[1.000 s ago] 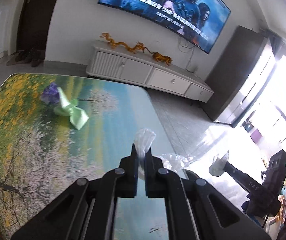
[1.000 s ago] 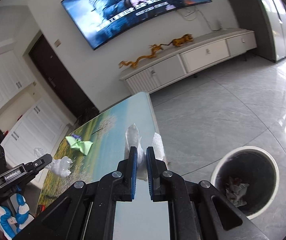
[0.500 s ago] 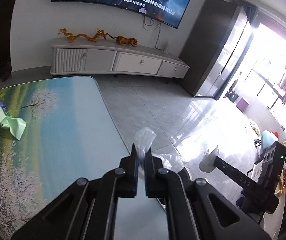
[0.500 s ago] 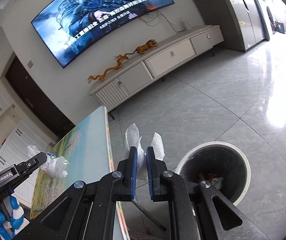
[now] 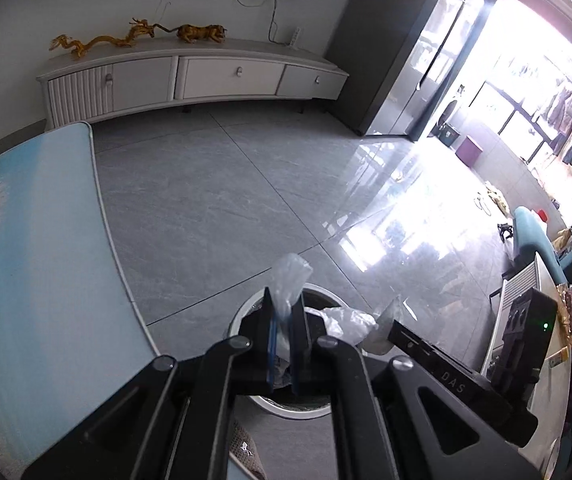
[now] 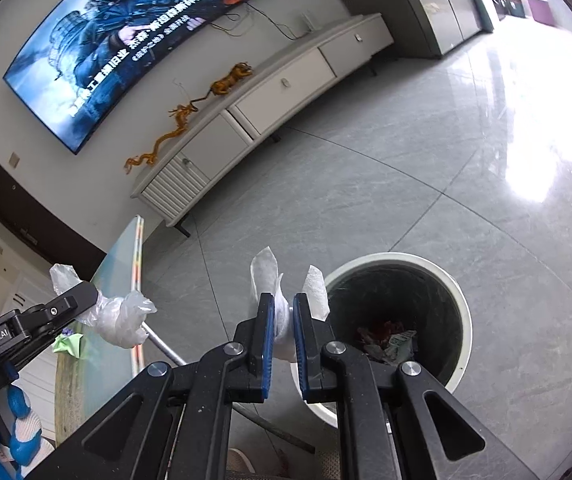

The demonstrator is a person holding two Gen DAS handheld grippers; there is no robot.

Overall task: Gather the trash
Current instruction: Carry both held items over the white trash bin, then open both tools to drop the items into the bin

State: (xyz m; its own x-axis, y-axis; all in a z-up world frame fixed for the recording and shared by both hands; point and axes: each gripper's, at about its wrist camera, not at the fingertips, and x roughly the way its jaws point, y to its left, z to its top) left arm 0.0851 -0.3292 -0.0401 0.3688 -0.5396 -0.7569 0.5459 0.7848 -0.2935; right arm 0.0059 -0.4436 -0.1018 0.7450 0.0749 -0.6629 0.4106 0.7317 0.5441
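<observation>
Jaws of both grippers pinch trash above the bin, floor around bare.

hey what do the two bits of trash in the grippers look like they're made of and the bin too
Left gripper piece: thin clear plastic film, glossy and crinkled, see-through. Right gripper piece: white tissue or paper towel, matte with a soft dimpled texture. Bin: smooth white outside, dark inside; probably plastic, though that is unclear.

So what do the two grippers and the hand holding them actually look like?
Both are black plastic two-finger grippers with silver pivot screws and blue pads. The left gripper carries white "GenRobot.AI" lettering, and its hand wears a blue and white glove. The right gripper shows "DAS" lettering and a small green light. No cables visible.
</observation>
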